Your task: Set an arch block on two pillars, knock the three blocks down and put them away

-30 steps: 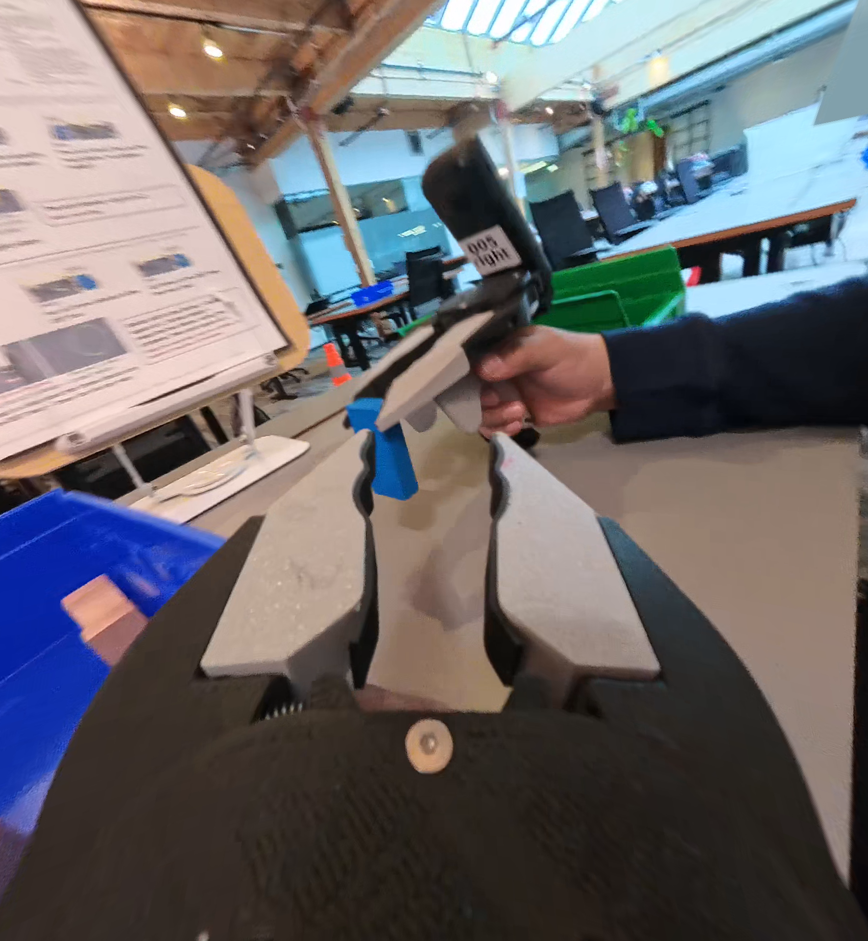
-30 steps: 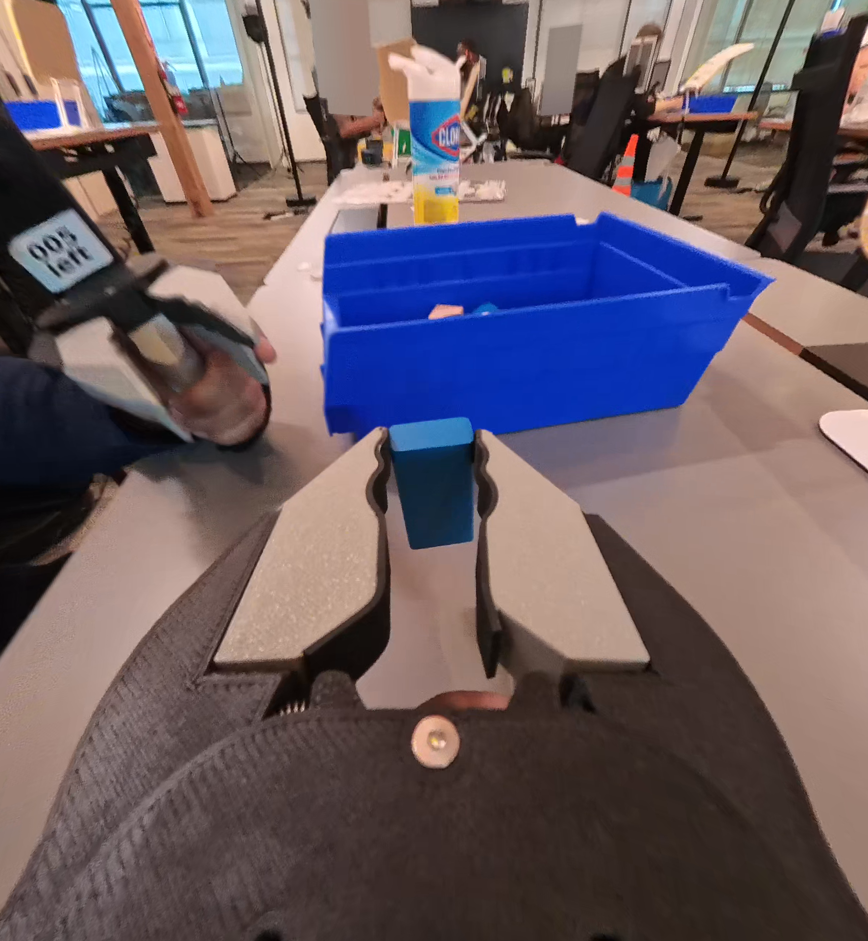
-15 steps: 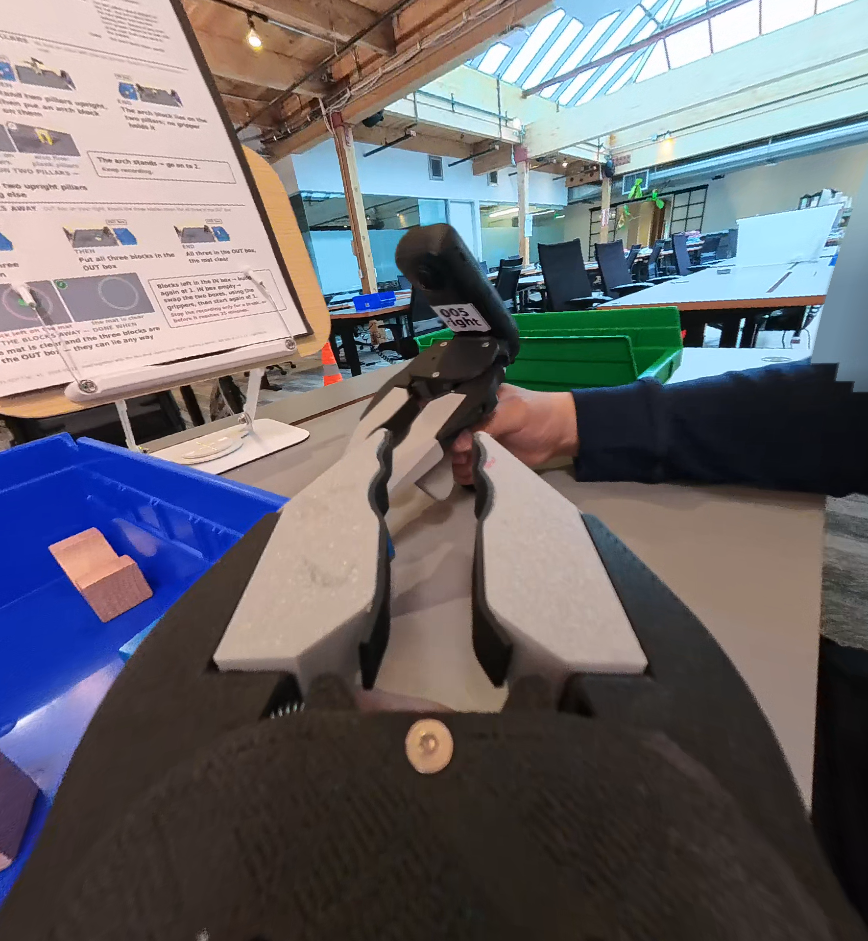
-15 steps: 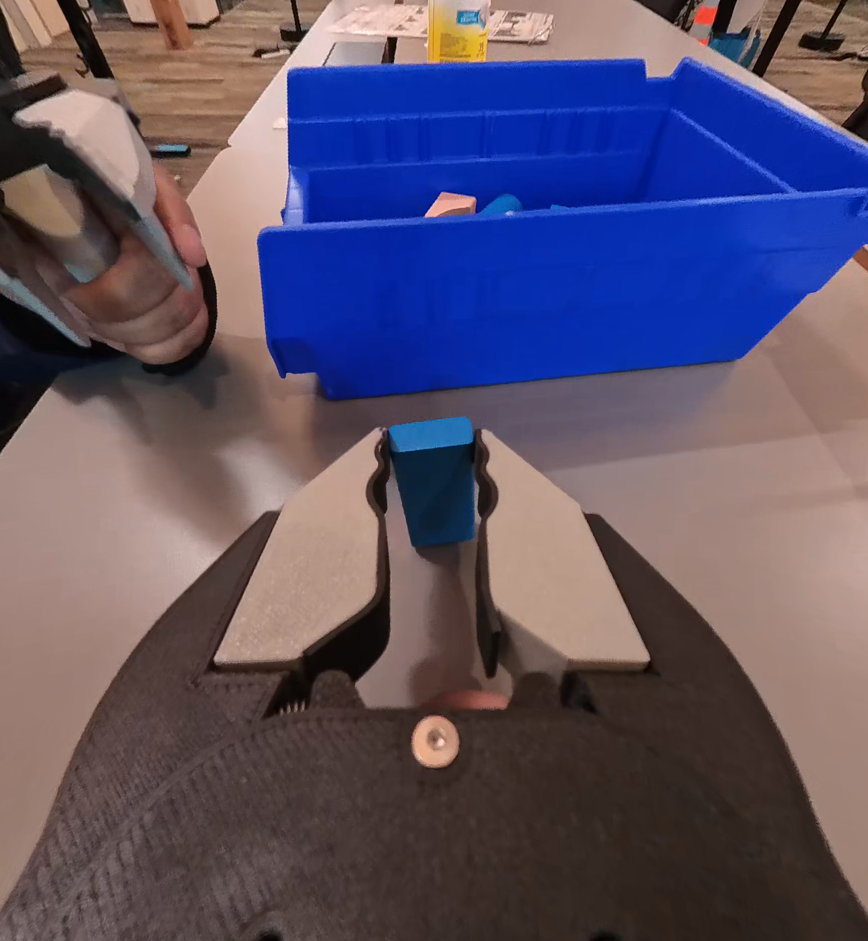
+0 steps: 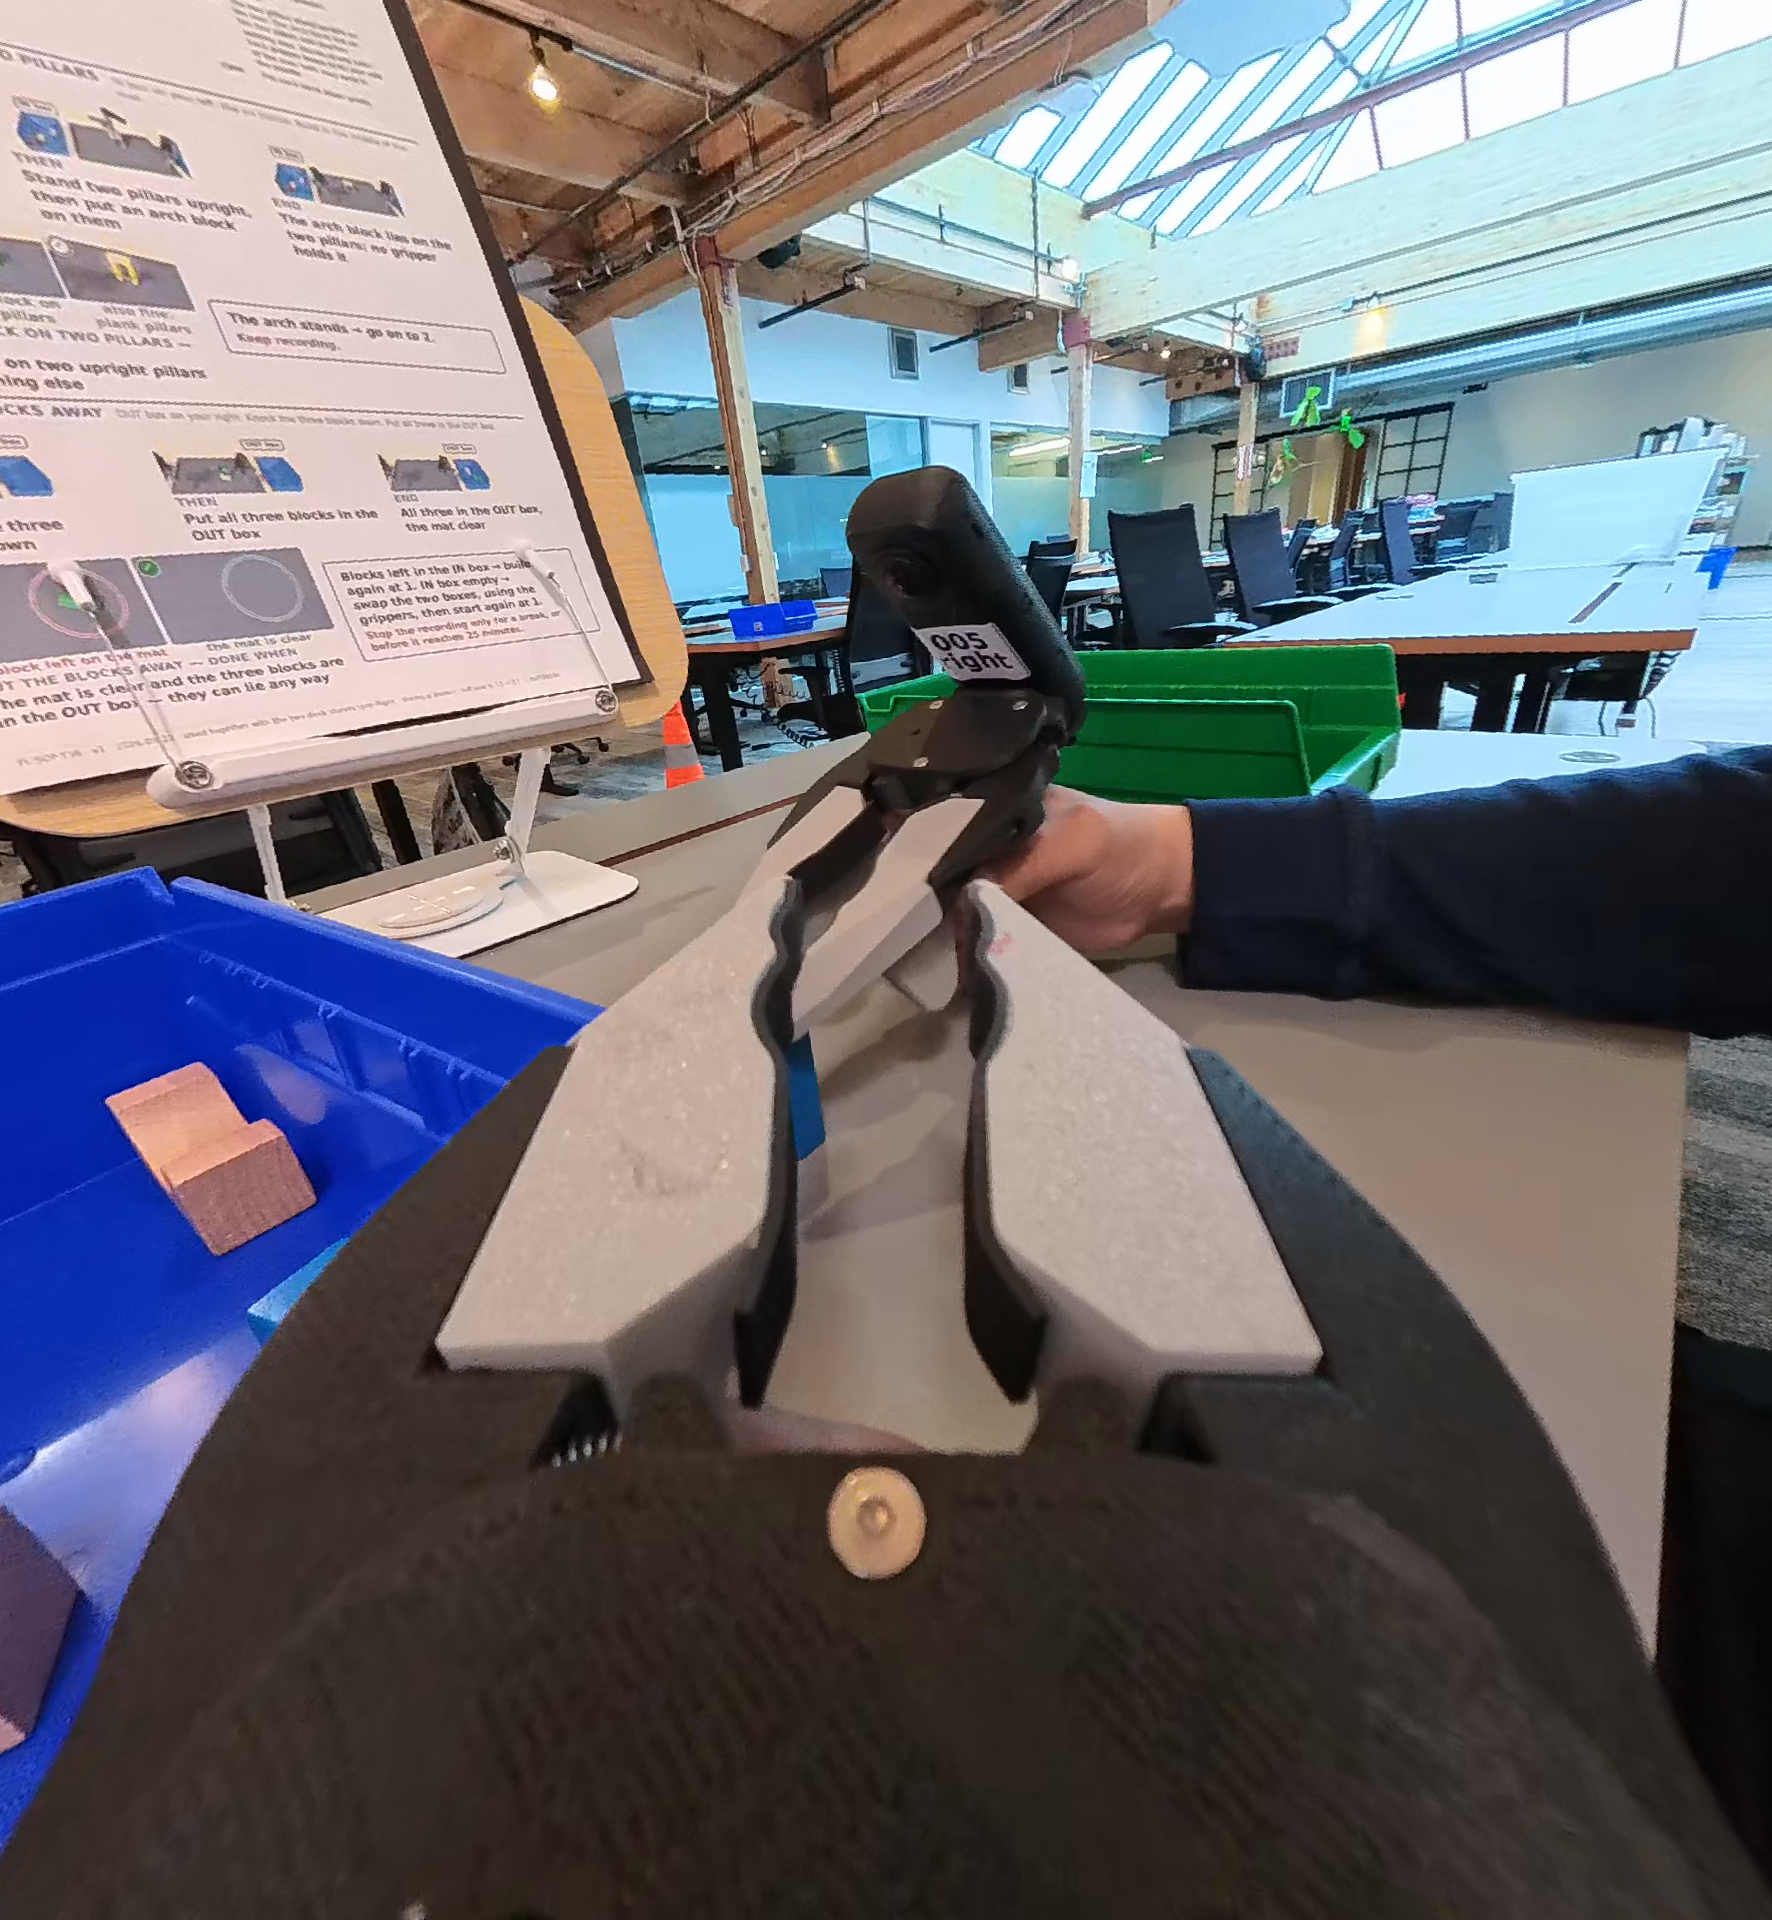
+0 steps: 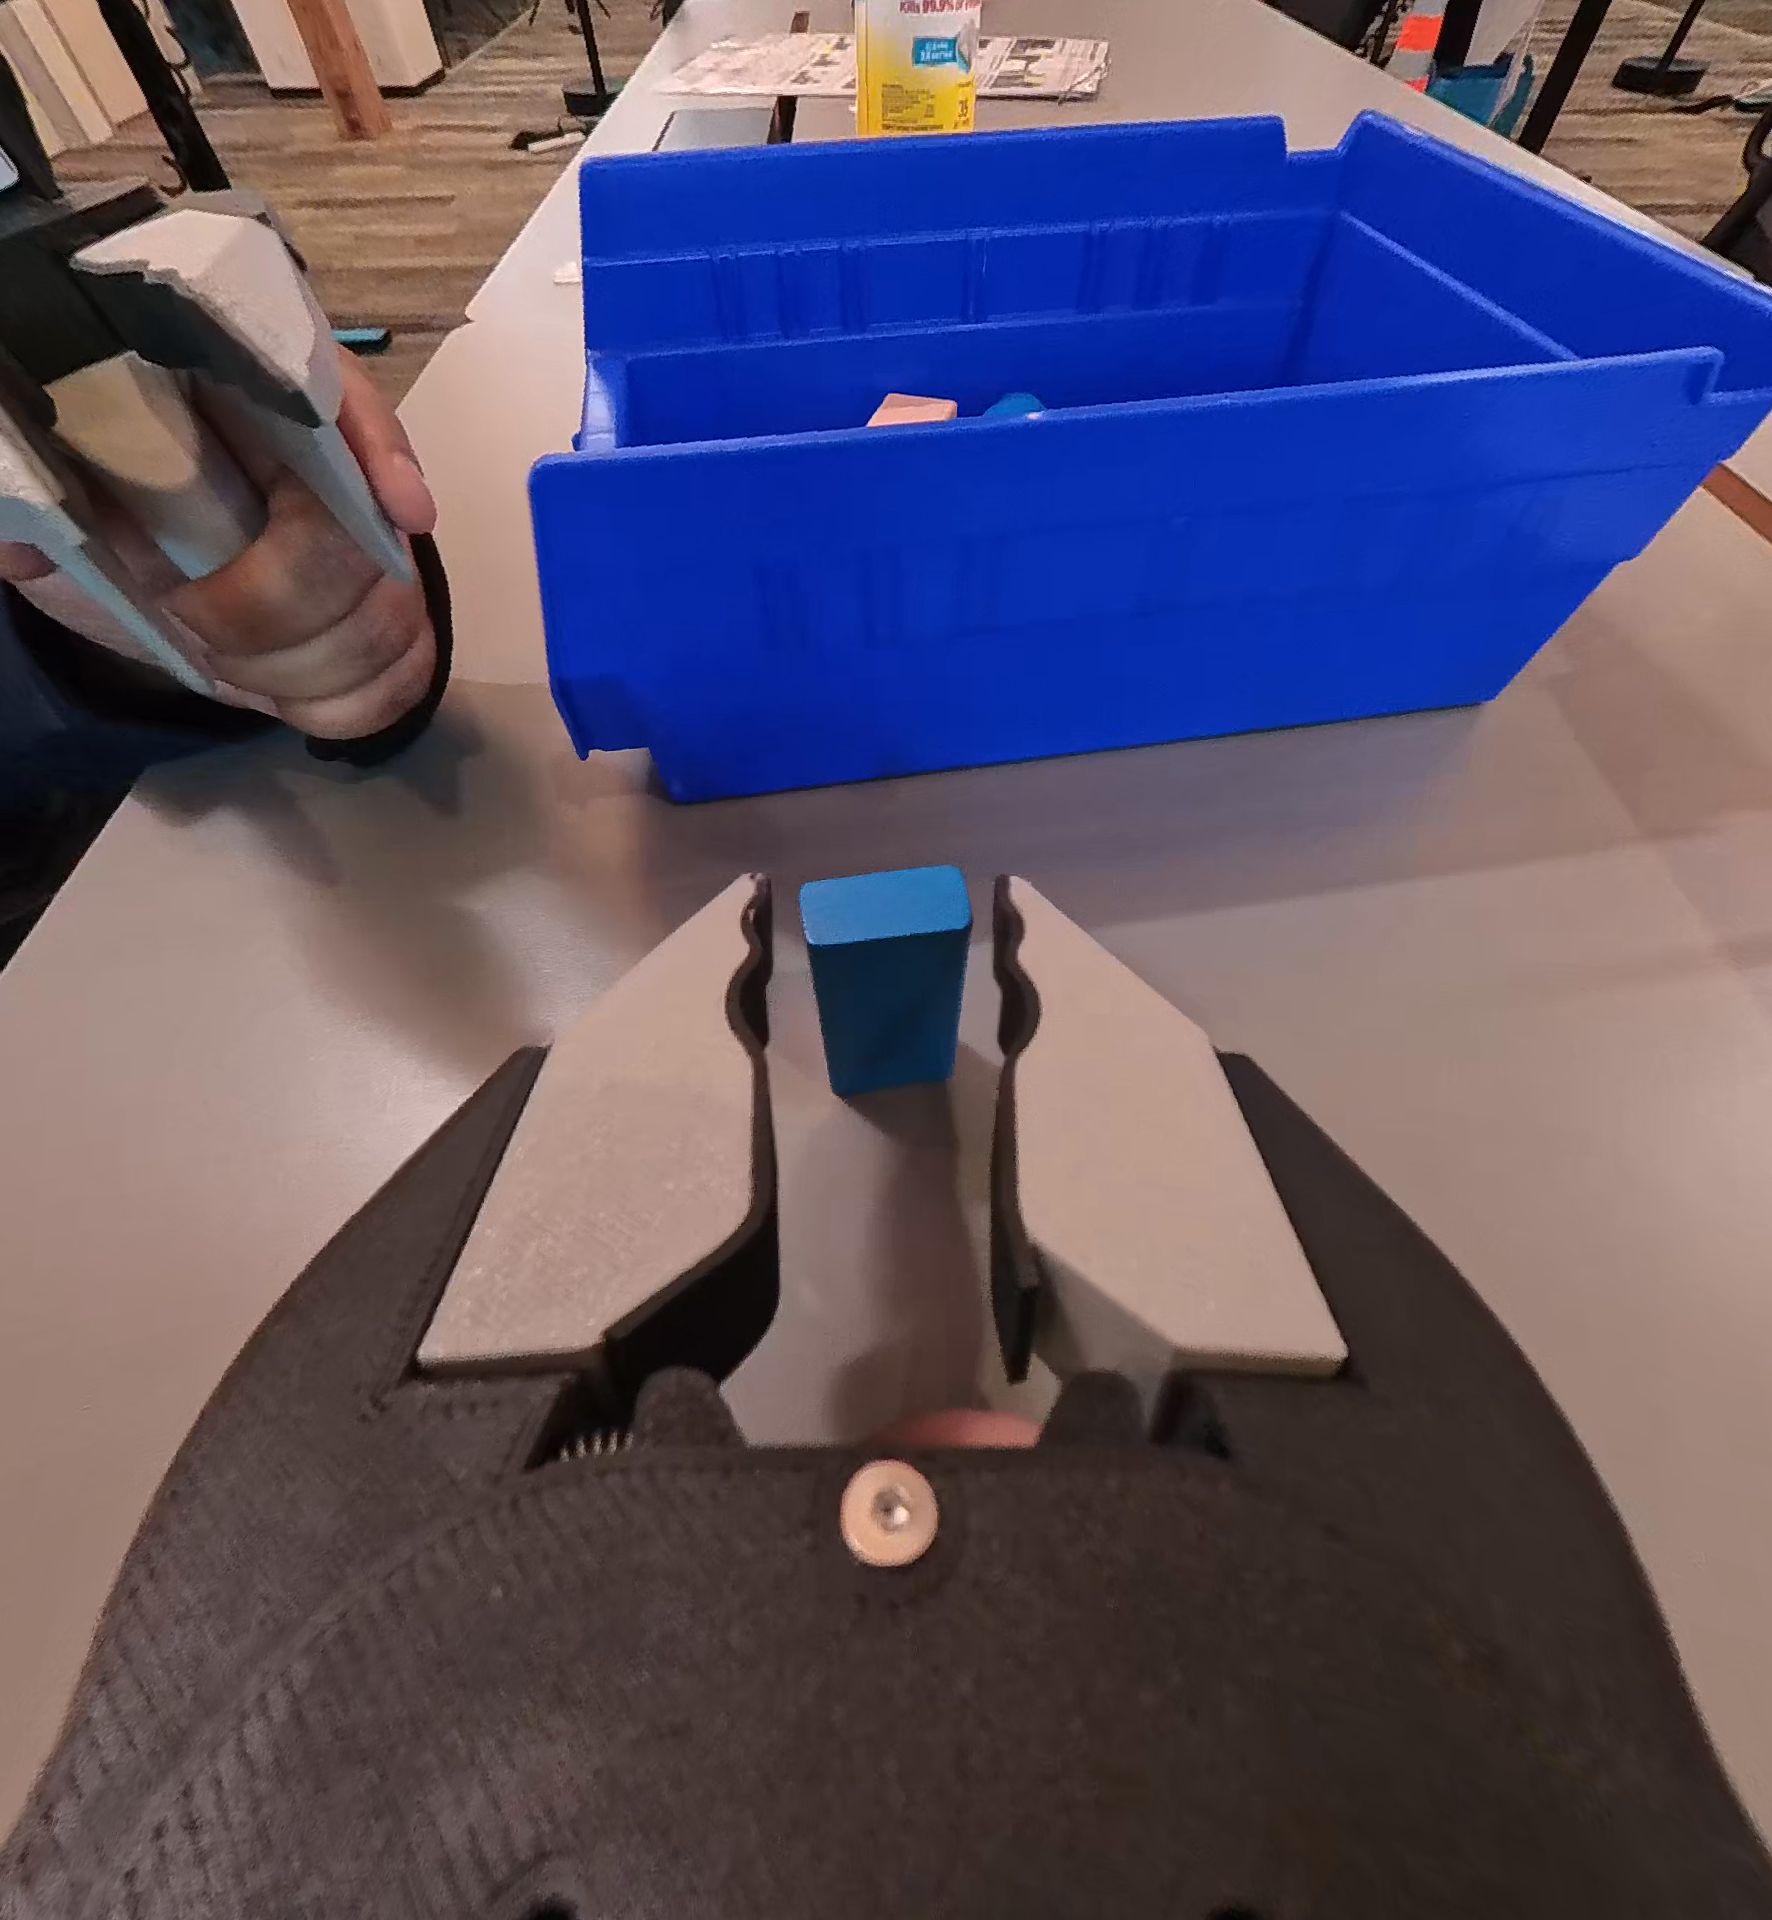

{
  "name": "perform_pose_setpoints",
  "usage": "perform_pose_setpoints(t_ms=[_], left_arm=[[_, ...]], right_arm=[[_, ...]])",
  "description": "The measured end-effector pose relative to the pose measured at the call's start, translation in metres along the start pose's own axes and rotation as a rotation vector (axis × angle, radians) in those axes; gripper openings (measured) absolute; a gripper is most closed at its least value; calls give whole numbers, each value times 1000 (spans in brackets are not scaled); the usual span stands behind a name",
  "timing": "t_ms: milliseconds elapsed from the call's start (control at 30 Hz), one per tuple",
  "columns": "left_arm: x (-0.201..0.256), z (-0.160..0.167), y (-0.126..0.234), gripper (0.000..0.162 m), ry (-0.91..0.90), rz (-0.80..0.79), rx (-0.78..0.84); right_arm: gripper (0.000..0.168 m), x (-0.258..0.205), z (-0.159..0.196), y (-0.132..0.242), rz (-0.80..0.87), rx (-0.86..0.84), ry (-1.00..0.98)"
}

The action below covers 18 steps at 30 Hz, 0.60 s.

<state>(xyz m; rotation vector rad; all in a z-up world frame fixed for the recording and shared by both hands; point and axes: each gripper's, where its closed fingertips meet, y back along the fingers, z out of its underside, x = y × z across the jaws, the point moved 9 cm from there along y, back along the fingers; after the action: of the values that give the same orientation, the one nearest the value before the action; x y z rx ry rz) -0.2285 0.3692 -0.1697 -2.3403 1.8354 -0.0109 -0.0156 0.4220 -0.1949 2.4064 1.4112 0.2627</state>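
My right gripper (image 6: 882, 914) stands open around the blue block (image 6: 884, 977), upright on the table (image 6: 1381, 1039), a gap each side. I judge this the pillar-setting step; next I back straight off without nudging it. My left gripper (image 5: 871, 966) is open, empty. Beyond lies the blue bin (image 6: 1121, 582). The left view alone shows its wooden blocks (image 5: 207, 1153) clearly, perhaps an arch among them.

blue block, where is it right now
In the right wrist view the blue block stands upright on the grey table between the open right gripper, just in front of the blue bin.
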Motion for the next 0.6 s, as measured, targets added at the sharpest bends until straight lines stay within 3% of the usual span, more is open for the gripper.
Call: perform_pose_setpoints(t_ms=[300,500,600], left_arm=[[-14,-1,18,31,-37,-70,-34],[-39,5,60,35,-18,68,-394],[-45,15,65,47,-109,12,-597]], right_arm=[[46,3,1,33,106,193,-72],[45,10,3,45,127,249,-122],[46,12,3,43,106,240,-144]])
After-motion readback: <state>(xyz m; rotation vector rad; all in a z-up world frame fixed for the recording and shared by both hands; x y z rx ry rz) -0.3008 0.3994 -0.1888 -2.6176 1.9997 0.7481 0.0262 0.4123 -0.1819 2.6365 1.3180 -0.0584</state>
